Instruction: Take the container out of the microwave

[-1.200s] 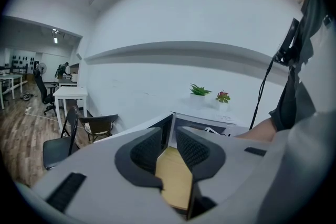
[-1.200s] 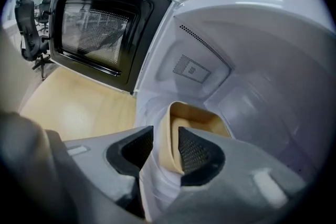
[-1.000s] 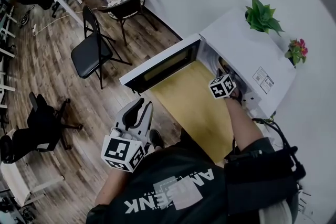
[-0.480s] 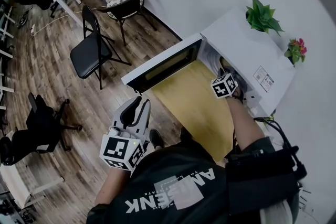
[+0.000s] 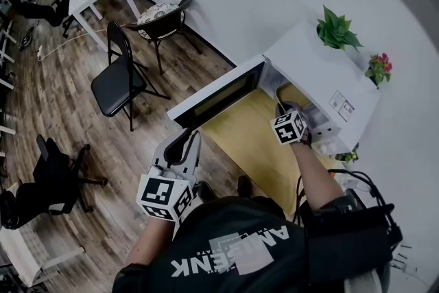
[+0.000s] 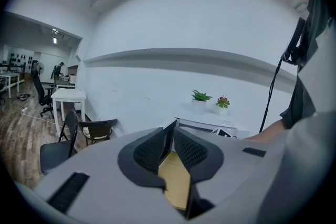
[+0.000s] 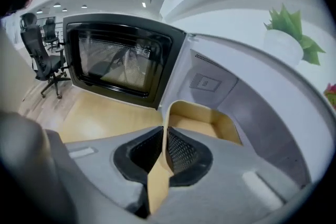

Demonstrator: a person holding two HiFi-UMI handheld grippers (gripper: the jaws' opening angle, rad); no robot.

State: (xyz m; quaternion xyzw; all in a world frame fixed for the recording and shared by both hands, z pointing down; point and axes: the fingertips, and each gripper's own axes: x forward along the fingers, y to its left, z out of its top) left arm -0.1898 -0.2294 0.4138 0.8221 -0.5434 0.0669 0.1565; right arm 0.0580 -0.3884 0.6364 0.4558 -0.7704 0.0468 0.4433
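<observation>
**Container gripped at the microwave's mouth, not yet out**

The microwave [image 7: 262, 107] stands on the table [image 5: 250, 141] with its door [image 7: 118, 60] swung wide open. The right gripper [image 7: 165, 139] has just been closing its jaws, and they now pinch the near wall of the tan container [image 7: 207, 115]. Most of the container sits inside the cavity, at its front edge. The left gripper [image 6: 170, 141] hangs well away from the microwave, its jaws drawn nearly together with nothing between them. By my reading, opening and grasping are done. Drawing the container clear of the opening and setting it down are left.
</observation>
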